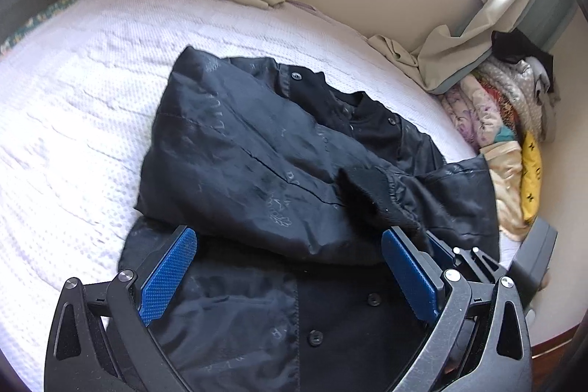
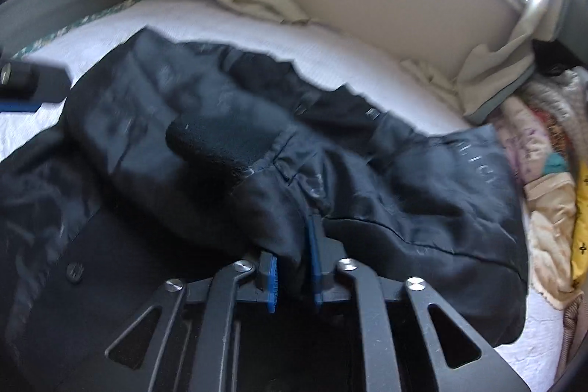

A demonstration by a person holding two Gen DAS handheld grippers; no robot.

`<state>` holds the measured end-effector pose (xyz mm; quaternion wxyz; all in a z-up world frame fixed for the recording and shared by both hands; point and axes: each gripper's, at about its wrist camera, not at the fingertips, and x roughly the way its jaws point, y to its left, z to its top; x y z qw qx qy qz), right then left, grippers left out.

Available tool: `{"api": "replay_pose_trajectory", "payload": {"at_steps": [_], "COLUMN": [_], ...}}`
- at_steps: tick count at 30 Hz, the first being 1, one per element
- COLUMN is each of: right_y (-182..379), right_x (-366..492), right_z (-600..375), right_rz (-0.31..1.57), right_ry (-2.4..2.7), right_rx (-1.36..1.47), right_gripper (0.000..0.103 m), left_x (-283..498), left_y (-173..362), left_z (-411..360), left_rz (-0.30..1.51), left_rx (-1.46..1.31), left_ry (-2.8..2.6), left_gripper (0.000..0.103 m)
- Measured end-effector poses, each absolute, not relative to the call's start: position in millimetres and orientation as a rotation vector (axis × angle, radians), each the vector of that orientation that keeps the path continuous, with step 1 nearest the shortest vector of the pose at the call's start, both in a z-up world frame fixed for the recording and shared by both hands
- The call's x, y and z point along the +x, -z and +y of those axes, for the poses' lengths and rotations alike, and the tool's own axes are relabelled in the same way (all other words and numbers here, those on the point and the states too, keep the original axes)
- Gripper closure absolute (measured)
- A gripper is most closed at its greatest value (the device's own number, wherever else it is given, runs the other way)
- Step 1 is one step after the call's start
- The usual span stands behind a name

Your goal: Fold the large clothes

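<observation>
The jacket [image 1: 235, 149] is dark cloth with a slight sheen, creased, its cuff [image 1: 367, 193] a matt, fuzzy knit (buttons glossy plastic). The bedcover [image 1: 73, 120] is white, waffle-textured cloth. The pads [image 1: 167, 272] on the left gripper [image 1: 290, 245] are blue, rough-knurled plastic on matt black arms with shiny metal screws.

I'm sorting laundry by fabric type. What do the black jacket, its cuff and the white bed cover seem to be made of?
Black jacket: probably a smooth synthetic such as nylon or polyester; it has a slight sheen, crisp creases and faint tone-on-tone print.
Cuff: matte ribbed knit, fuzzy at the edge.
White bed cover: looks like woven cotton with a raised waffle-like texture, though that is uncertain.
</observation>
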<state>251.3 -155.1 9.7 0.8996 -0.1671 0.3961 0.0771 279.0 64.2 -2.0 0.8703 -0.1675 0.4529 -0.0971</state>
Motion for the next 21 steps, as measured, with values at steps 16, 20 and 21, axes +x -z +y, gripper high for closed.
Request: {"api": "replay_pose_trajectory", "payload": {"at_steps": [16,20,21], "right_y": [-18.6,10.0,11.5], "right_x": [208.9,214.8,215.4], "right_z": [-234.9,-238.7,-238.6], "right_rz": [1.151,1.232,1.232], "right_ry": [-0.291,-0.269,-0.268], "right_rx": [0.082,0.086,0.084], "right_gripper": [0.029,0.029,0.029], "left_x": [293.1,306.6,312.2], "left_y": [18.3,31.0,34.1], "left_z": [47.9,36.1,33.1], "left_rz": [1.042,1.084,1.098], "left_rx": [-0.481,-0.497,-0.509], "left_ry": [0.405,0.430,0.439], "left_gripper": [0.022,0.028,0.029]}}
